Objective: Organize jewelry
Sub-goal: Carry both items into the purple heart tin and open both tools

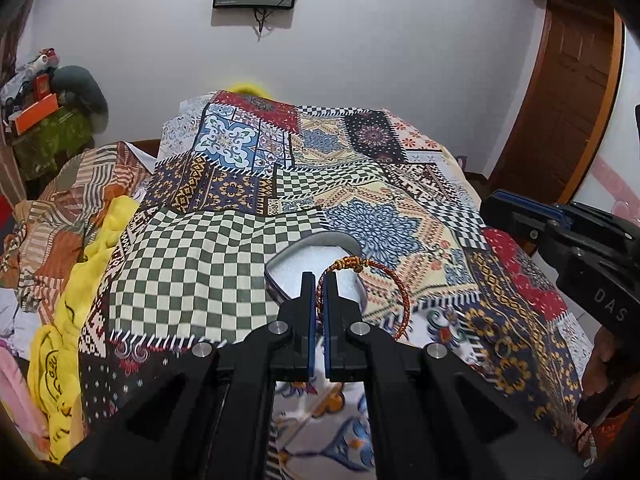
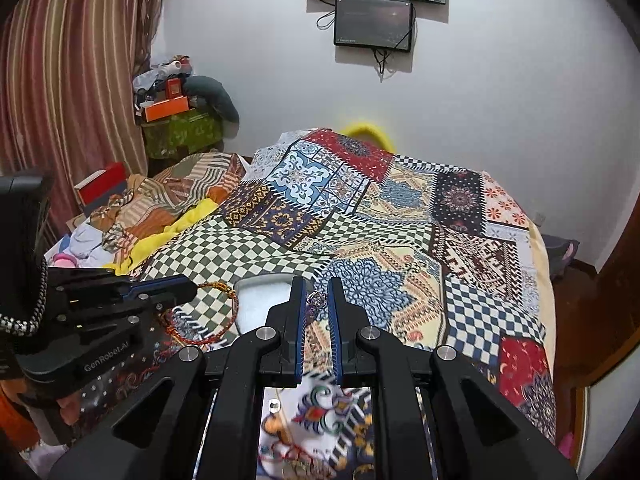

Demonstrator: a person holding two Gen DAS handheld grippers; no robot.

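Note:
My left gripper [image 1: 319,280] is shut on a red and gold braided bracelet [image 1: 394,276], held just above a grey tin with white padding [image 1: 308,258] on the patchwork bedspread [image 1: 192,264]. In the right wrist view the left gripper [image 2: 191,290] holds the bracelet [image 2: 224,322] left of the tin [image 2: 260,292]. My right gripper [image 2: 318,284] is nearly closed, with a small silver and purple jewel [image 2: 317,299] between its fingertips; it hovers beside the tin. The right gripper [image 1: 492,204] shows at the right in the left wrist view.
More loose jewelry [image 2: 288,456] lies on the bedspread under the right gripper. Crumpled cloths and a yellow blanket [image 1: 80,280] pile up at the bed's left. A cluttered green box [image 2: 180,132] stands far left. A wooden door [image 1: 560,100] is at the right.

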